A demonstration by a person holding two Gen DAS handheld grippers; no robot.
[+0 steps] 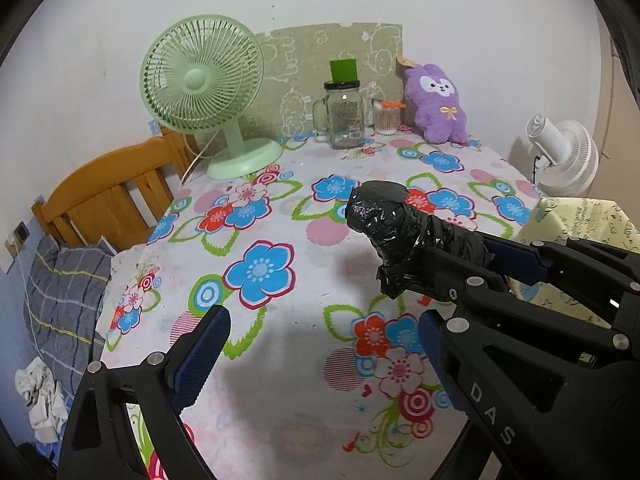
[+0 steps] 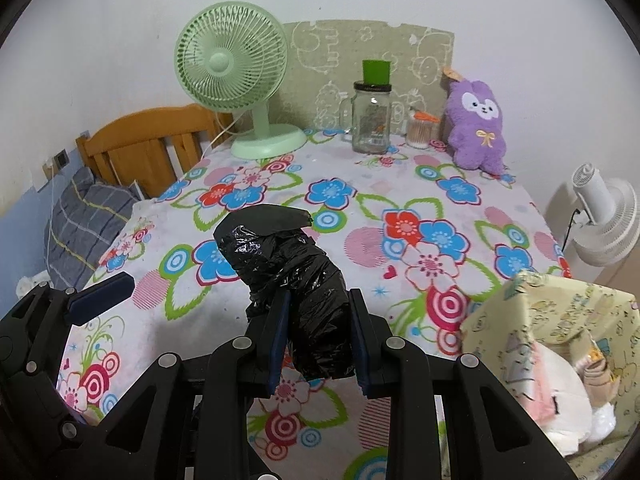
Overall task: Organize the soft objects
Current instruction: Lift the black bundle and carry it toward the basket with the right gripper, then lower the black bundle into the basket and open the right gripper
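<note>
Flowered tablecloth (image 2: 360, 208), white wall (image 2: 120, 40)

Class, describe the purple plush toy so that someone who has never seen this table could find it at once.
Start at the flowered tablecloth and look to its far edge by the wall. Right of the green fan stand a glass jar and a small cotton-swab container; the purple plush toy sits to their right. It alone is fuzzy and purple, with a white face and a yellow bow.
</note>
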